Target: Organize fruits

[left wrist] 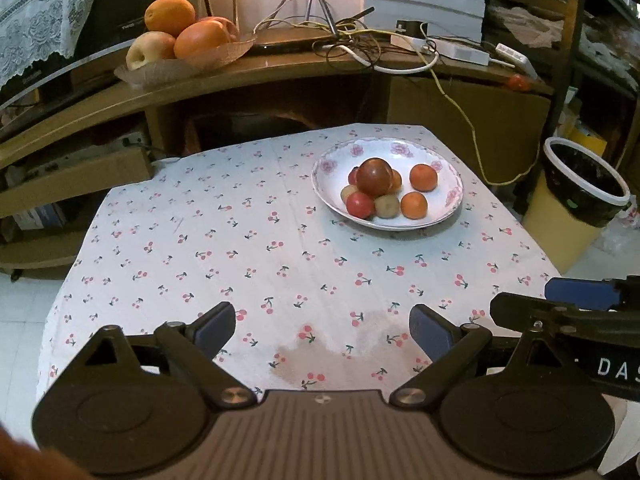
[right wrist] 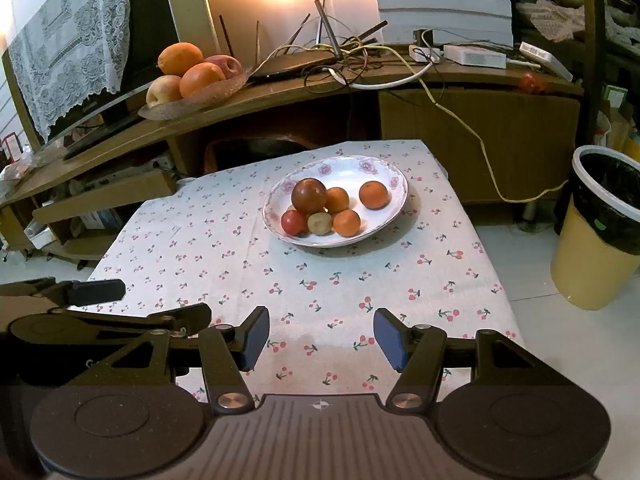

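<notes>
Above near table edge: left gripper [left wrist: 322, 330] and right gripper [right wrist: 321, 338] spread wide, both empty. Flowered plate [left wrist: 448, 172] well ahead on cherry-print tablecloth [left wrist: 240, 240]. Risk: dark round fruit [left wrist: 374, 176] perched atop small oranges, red and yellowish fruits; nudge could topple pile.

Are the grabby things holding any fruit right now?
No. The left tool and the right tool are both open and empty; the fruit sits untouched in the plate.
</notes>
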Available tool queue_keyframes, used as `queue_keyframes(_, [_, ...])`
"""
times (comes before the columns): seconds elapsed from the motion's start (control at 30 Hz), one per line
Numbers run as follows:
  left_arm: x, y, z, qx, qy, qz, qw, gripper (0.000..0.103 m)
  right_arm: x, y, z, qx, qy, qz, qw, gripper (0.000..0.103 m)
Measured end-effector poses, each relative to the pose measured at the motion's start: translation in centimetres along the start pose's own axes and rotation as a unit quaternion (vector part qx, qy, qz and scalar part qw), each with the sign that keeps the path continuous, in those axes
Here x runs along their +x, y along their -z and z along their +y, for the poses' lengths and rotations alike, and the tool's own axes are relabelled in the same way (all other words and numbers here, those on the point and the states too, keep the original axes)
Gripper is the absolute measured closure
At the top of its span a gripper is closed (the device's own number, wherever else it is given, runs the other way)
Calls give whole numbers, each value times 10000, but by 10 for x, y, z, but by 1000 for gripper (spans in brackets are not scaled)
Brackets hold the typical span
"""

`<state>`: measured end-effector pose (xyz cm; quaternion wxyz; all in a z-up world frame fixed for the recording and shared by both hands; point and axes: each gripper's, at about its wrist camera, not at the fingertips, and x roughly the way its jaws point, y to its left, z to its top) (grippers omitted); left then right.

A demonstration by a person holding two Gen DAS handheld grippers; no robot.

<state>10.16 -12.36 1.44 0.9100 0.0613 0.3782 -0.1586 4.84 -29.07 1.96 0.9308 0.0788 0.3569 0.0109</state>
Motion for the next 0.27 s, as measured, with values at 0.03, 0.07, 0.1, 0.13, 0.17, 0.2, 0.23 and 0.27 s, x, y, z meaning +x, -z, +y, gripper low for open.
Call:
queue_keyframes(0.03, [0, 0, 0, 24, -26, -20, 10000, 4, 0, 0, 0, 14, -25, 17, 10000, 43])
queue_keyframes(0.07, [-1, 0, 0, 54, -49, -52, 10000, 3, 1, 1, 0, 10, -32, 19, 10000, 43])
queue_keyframes(0.1, [-1, 0, 0, 82, -68, -74, 9999, 3, 1, 1, 1, 0, -24, 14, 10000, 43])
queue_keyframes(0.13, [-1, 0, -1, 102, -100, -103, 9998, 3, 1, 1, 2, -4, -22, 14, 10000, 43])
queue_keyframes(0.17, [-2, 0, 0, 110, -130, -142, 9998, 1, 1, 1, 2, 2, -25, 13, 10000, 43])
queue_keyframes(0.2, [-2, 0, 0, 114, -165, -180, 9996, 0, 2, 1, 2, 0, -28, 11, 10000, 43])
queue_keyframes(0.23, [-2, 0, 0, 117, -199, -200, 9995, 0, 2, 1, 2, -2, -31, 5, 10000, 43])
queue_keyframes(0.27, [-3, 0, 0, 122, -217, -213, 9995, 0, 2, 1, 2, 4, -31, 0, 10000, 43])
